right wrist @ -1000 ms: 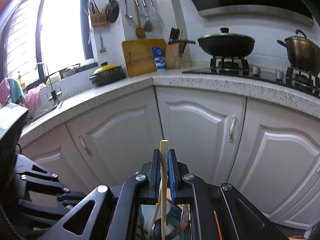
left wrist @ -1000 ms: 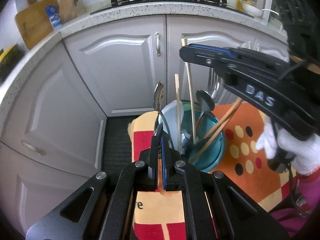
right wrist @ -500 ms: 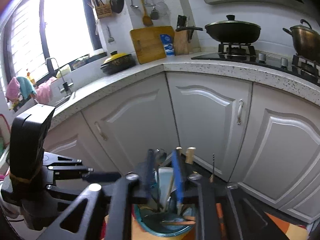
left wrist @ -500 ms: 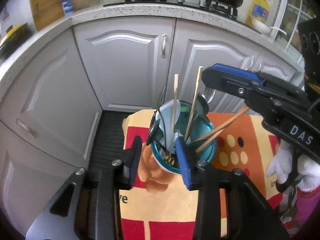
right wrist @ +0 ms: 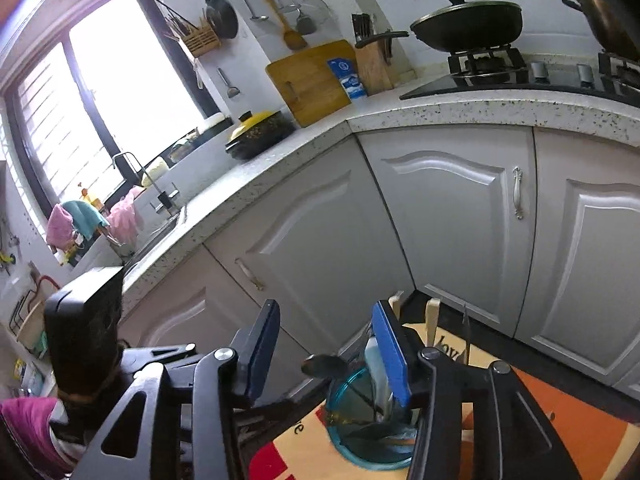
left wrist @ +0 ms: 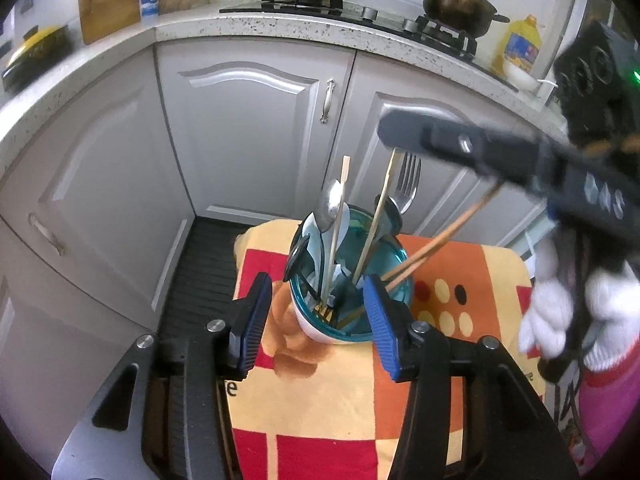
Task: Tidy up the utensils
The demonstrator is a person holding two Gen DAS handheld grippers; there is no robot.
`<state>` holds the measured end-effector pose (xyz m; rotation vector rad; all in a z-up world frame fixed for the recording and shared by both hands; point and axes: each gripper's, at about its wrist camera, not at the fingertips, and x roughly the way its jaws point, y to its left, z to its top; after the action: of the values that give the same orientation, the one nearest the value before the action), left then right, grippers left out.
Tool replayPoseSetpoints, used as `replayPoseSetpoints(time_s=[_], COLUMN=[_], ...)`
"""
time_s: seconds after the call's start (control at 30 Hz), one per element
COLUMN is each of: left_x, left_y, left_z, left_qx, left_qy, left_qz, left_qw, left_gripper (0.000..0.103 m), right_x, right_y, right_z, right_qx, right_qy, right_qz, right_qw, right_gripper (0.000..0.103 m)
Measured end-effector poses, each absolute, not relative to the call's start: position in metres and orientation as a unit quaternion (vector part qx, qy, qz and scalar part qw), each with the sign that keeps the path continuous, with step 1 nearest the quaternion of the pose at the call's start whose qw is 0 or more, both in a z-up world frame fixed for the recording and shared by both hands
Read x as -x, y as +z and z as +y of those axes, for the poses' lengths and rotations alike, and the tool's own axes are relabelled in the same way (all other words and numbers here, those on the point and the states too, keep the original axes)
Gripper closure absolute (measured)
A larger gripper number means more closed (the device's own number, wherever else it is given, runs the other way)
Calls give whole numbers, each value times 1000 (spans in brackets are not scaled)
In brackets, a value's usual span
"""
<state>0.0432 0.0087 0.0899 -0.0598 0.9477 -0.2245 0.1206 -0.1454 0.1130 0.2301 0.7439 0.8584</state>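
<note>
Teal utensil cup (left wrist: 352, 280) between open left hand-held gripper (left wrist: 316, 312); right hand-held gripper (right wrist: 326, 354) open too.

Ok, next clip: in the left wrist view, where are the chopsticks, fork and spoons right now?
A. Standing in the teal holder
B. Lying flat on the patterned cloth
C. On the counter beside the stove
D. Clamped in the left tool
A: the chopsticks, fork and spoons stand in the teal holder, while the left tool is open around it, gripping nothing.
</note>
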Motion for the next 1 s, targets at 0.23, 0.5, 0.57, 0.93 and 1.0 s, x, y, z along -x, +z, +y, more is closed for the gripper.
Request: replayPoseSetpoints(time_s=[0.23, 0.5, 0.57, 0.93, 1.0], left_x=[-36, -37, -34, -22, -19], left_y=[91, 92, 94, 94, 92], left_z=[11, 10, 8, -8, -10], left_qx=[34, 42, 42, 34, 37], left_qy=[-113, -112, -109, -78, -68], left_qz=[452, 450, 446, 427, 423], left_qw=[884, 885, 888, 900, 903], left_gripper=[56, 54, 50, 50, 49], right_x=[-138, -127, -122, -66, -55], right_y=[119, 129, 134, 147, 141], right_z=[-164, -171, -175, -198, -202], right_qx=[-201, -216, -217, -115, -92], right_qy=[436, 467, 480, 380, 350], right_qz=[358, 344, 332, 297, 297], right_qw=[801, 785, 783, 868, 884], right_gripper=[56, 47, 47, 46, 46])
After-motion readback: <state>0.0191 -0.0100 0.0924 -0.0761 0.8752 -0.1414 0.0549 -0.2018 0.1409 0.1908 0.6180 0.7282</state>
